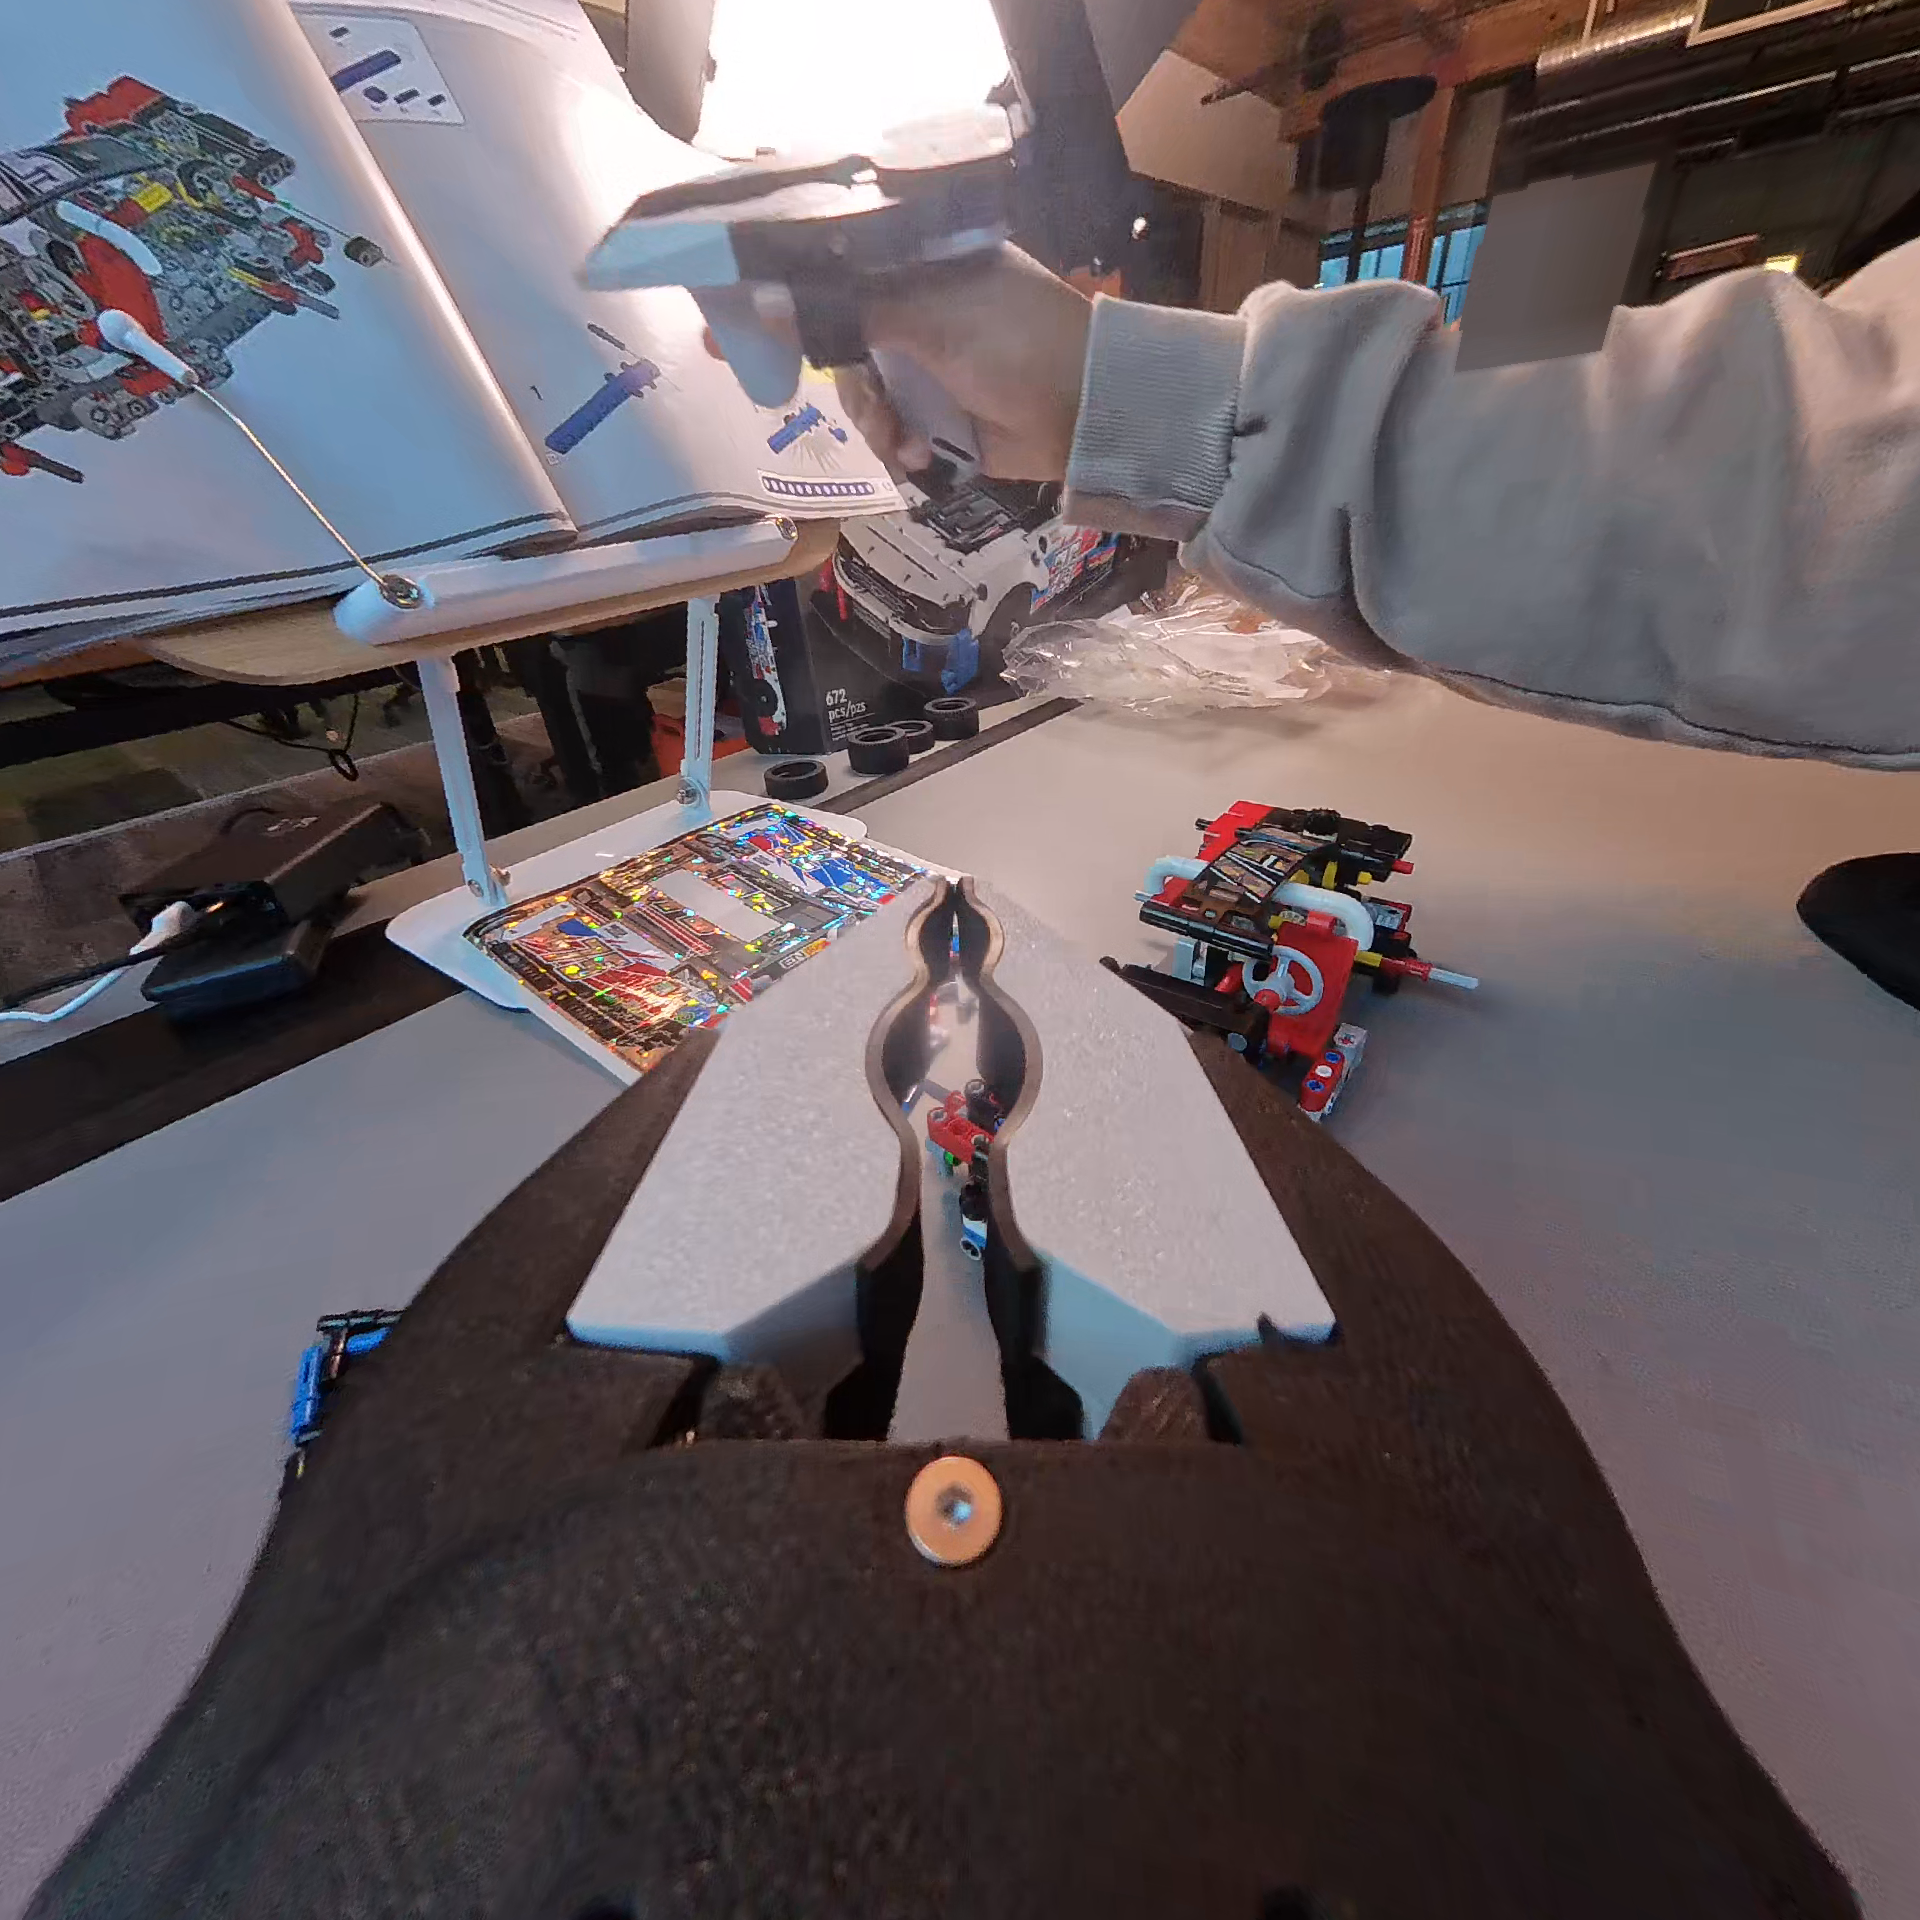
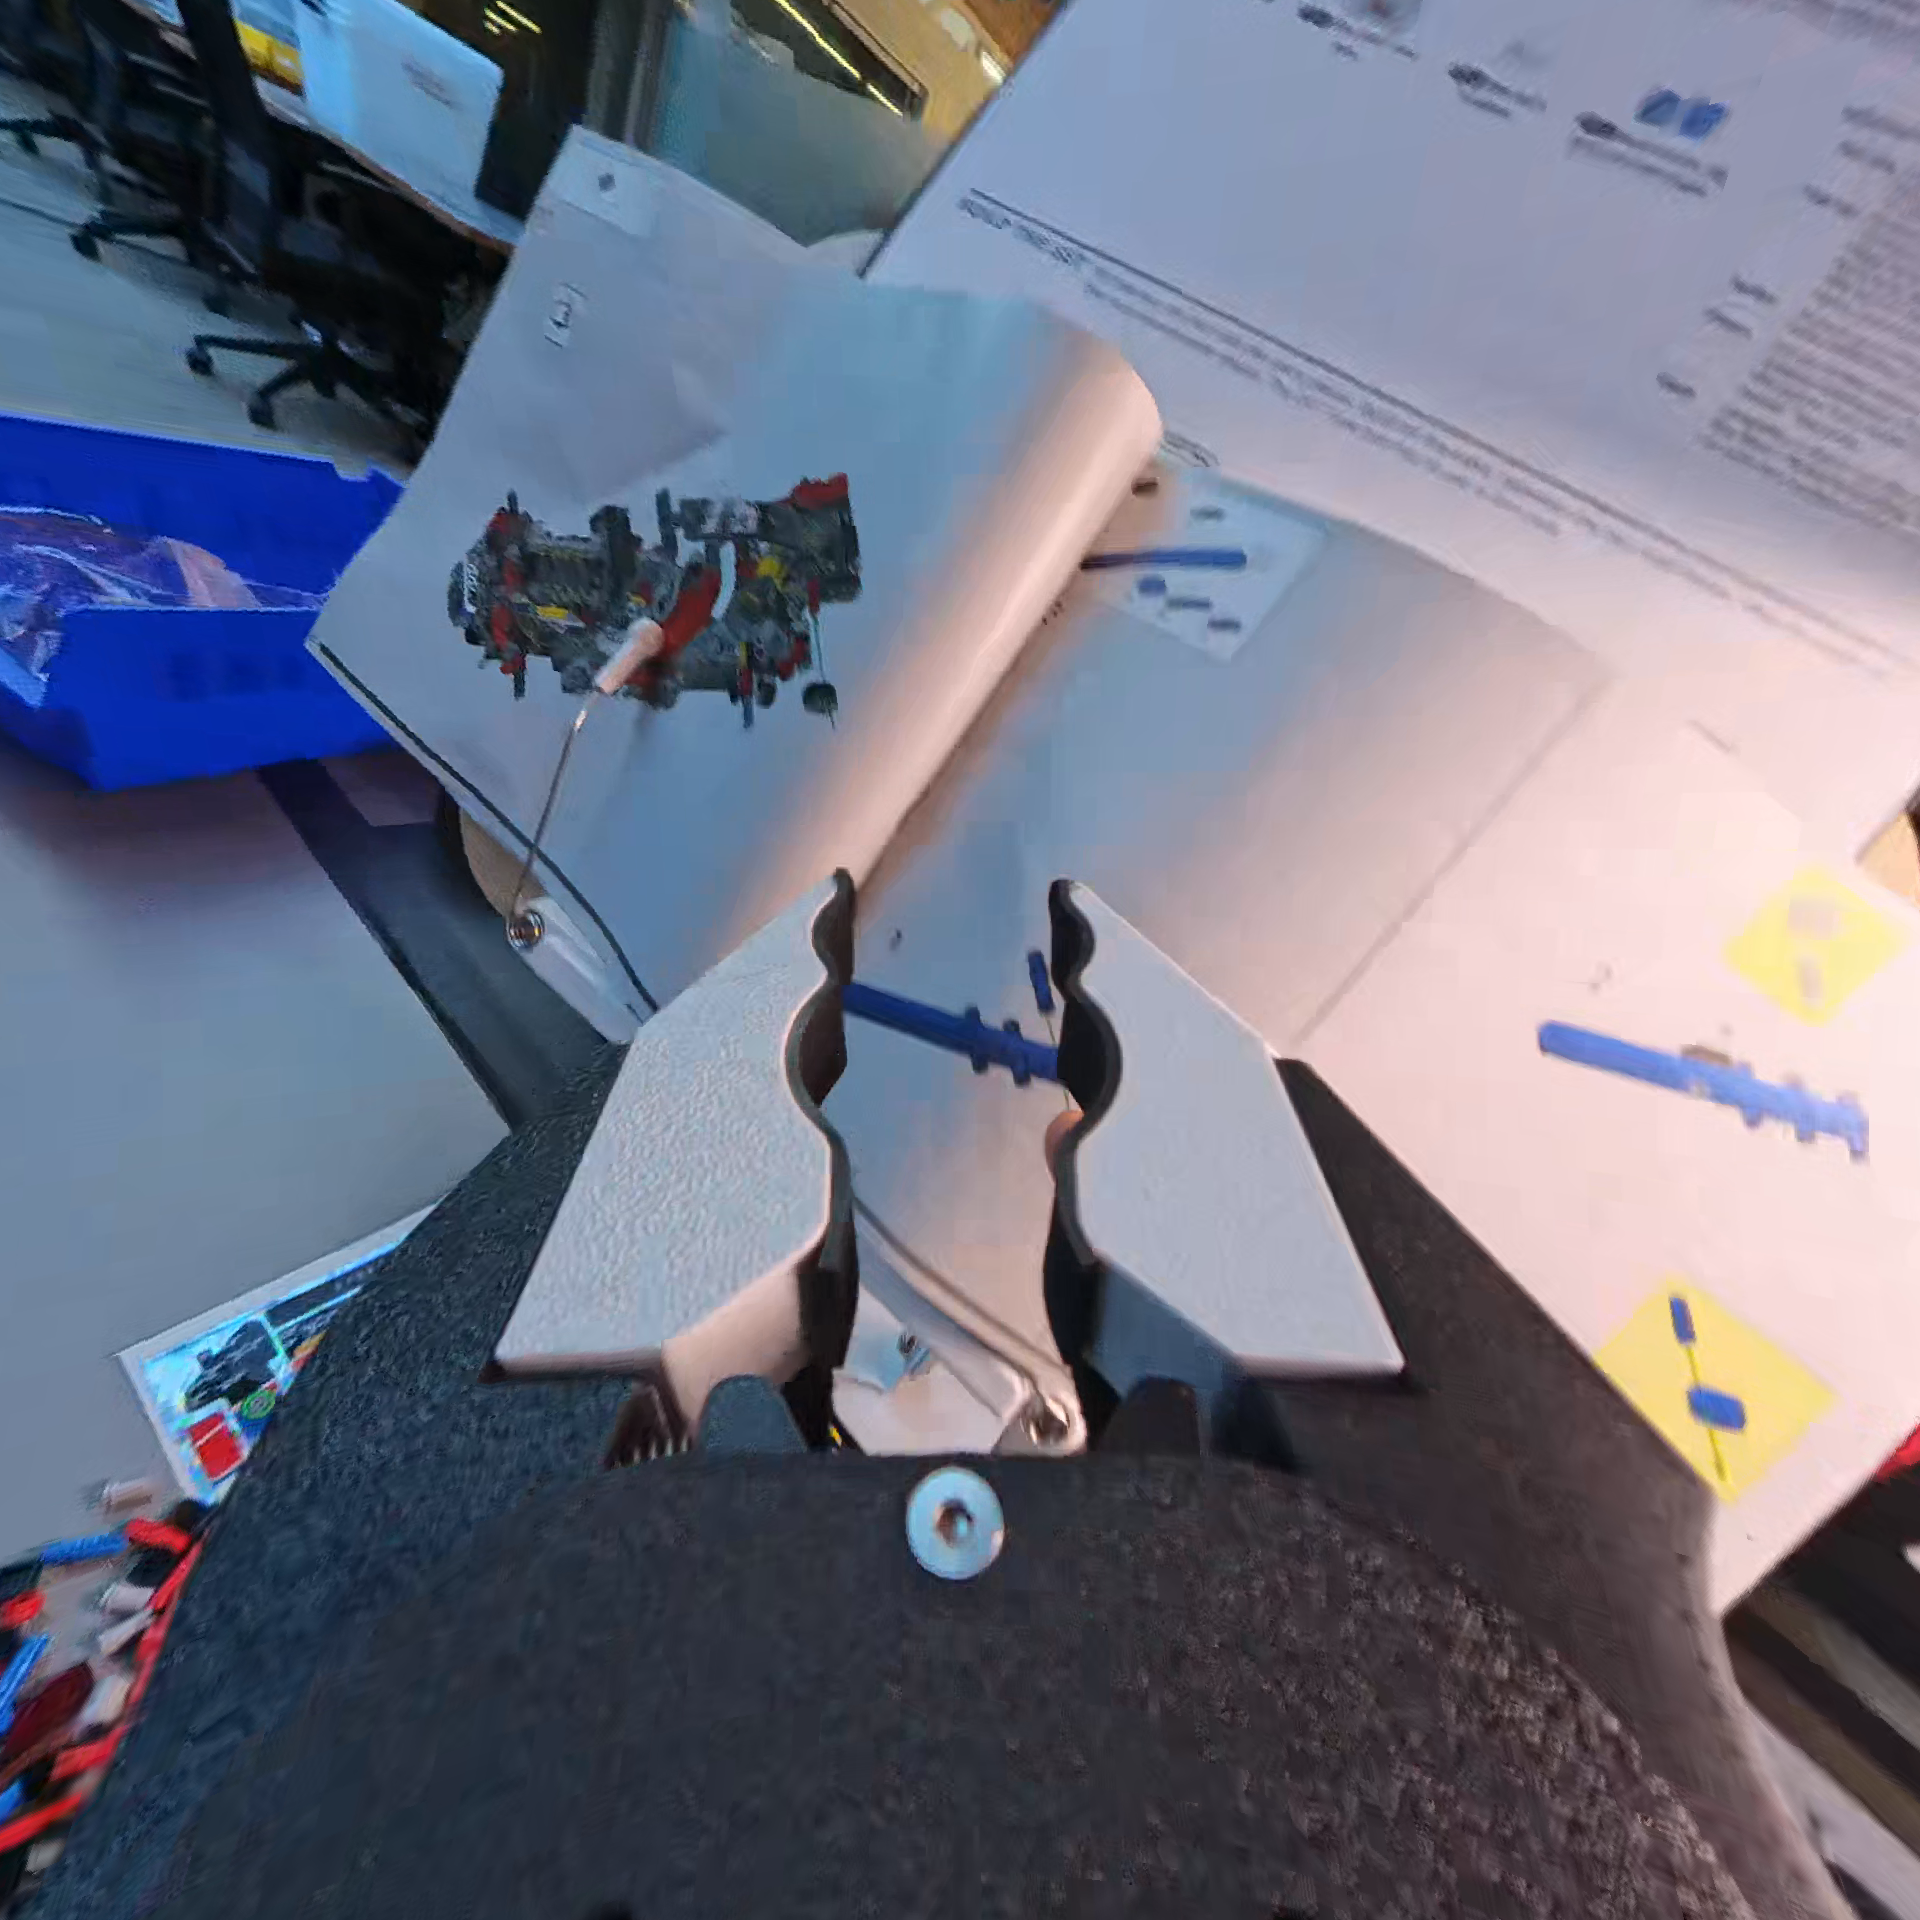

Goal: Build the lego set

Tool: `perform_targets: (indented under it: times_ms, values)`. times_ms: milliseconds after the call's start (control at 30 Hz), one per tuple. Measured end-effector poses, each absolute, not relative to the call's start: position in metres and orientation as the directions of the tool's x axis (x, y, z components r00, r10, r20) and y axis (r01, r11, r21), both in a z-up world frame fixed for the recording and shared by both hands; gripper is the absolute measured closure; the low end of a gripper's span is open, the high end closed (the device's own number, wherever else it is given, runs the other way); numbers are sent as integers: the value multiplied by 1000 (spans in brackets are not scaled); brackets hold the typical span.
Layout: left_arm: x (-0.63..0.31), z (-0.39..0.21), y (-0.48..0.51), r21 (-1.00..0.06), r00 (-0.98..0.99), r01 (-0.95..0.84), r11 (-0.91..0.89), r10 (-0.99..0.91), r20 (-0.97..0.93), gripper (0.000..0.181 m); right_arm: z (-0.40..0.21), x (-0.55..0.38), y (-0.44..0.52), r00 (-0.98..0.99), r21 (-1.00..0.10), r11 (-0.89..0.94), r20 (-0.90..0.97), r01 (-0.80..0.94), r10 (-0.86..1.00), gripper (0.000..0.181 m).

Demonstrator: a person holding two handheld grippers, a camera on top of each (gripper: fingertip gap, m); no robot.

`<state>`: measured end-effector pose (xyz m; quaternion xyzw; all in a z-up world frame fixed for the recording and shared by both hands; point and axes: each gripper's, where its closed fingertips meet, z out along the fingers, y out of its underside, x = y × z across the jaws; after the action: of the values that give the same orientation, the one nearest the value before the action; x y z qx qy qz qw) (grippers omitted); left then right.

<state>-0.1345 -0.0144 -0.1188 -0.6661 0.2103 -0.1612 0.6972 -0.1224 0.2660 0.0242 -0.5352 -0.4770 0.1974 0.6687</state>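
The lego model (image 1: 1283, 940) sits on the grey table (image 1: 1558, 1247), right of your clenched, empty left gripper (image 1: 957, 896). Your right gripper (image 2: 951, 904), released, faces the manual (image 2: 1299, 831); office chairs (image 2: 260, 301) stand behind.

blue bin (image 2: 156, 665) | office chairs (image 2: 260, 260) | power adapter (image 1: 239, 951) | crumpled plastic bag (image 1: 1164, 655)

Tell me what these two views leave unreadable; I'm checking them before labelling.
- Small red and black brick cluster, left wrist view: mostly hidden behind the left gripper.
- Open white instruction booklet, right wrist view: motion-blurred, cut by the edges.
- Loose red and blue bricks, right wrist view: cropped at the corner, blurred.
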Motion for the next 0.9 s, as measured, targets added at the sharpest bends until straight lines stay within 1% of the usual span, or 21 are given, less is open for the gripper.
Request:
perform_targets:
  times_ms: [67, 100, 133, 200, 267, 333, 433, 500, 567, 667, 733, 900]
  values:
    - [-133, -121, -14, -997, 856, -59, 54, -512, -78, 181, 34, -148, 266, 477, -887, 376, 461, 268, 748, 170]
    - [-133, -122, -14, -997, 854, -59, 50, -514, -76, 181, 37, -158, 272, 502, -882, 372, 470, 289, 726, 178]
    - [-133, -123, -14, -997, 853, -59, 46, -516, -74, 181, 37, -168, 277, 515, -880, 360, 474, 310, 714, 180]
    - [-132, -124, -14, -997, 851, -62, 41, -520, -75, 181, 33, -186, 283, 524, -875, 338, 479, 346, 704, 181]
    - [-131, -125, -15, -997, 847, -70, 37, -525, -79, 181, 35, -194, 288, 542, -841, 366, 538, 399, 646, 181]
    - [-130, -126, -14, -996, 845, -76, 36, -528, -84, 181, 35, -198, 289, 555, -832, 364, 551, 418, 623, 181]
    - [-127, -130, -13, -997, 836, -80, 25, -542, -80, 181, 33, -205, 284, 502, -754, 454, 656, 474, 564, 181]
    - [-124, -134, -13, -996, 830, -83, 15, -553, -77, 181, 28, -210, 278, 434, -661, 538, 750, 524, 500, 181]
    - [-122, -136, -12, -996, 825, -89, 7, -559, -78, 181, 25, -214, 277, 388, -573, 580, 819, 579, 422, 181]
    - [-121, -139, -12, -995, 824, -102, 1, -559, -85, 181, 16, -222, 275, 358, -576, 569, 815, 587, 456, 181]
    - [-121, -140, -12, -994, 826, -112, 0, -555, -93, 181, 16, -222, 277, 348, -552, 566, 831, 612, 433, 181]
    - [-119, -143, -10, -993, 823, -118, -11, -561, -92, 181, 11, -226, 275, 254, -435, 592, 895, 679, 366, 181]
